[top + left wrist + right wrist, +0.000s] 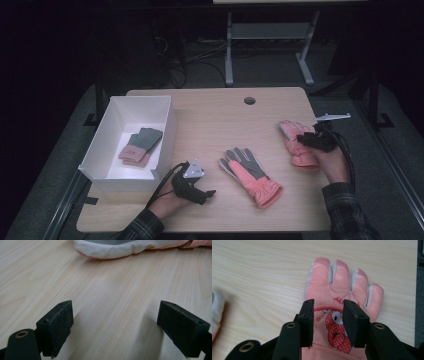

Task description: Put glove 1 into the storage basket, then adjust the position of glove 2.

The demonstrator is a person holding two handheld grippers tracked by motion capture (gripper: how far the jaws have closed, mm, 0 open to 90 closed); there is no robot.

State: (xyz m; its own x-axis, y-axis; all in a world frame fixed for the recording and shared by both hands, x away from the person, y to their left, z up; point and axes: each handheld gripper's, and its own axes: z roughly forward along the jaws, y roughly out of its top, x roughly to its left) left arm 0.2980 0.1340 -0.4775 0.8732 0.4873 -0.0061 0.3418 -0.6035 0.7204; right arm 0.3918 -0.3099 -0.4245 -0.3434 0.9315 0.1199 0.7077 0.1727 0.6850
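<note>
A pink glove (292, 137) lies back up near the table's right edge; its back (342, 282) carries a red dotted cartoon figure. My right gripper (303, 140) rests on it, jaws close together (328, 306) with the glove's back between them. A second glove (250, 175) lies palm up in the middle, with a grey palm and a pink cuff. Its white and grey edge (112, 247) lies beyond my left gripper (115, 312). That left gripper (209, 193) stands open low over bare wood, left of the middle glove.
A white open box (100, 145) stands at the table's left, with a grey and pink pair of gloves (140, 146) inside. A cable hole (249, 100) sits near the far edge. The table edge runs just right of the pink glove.
</note>
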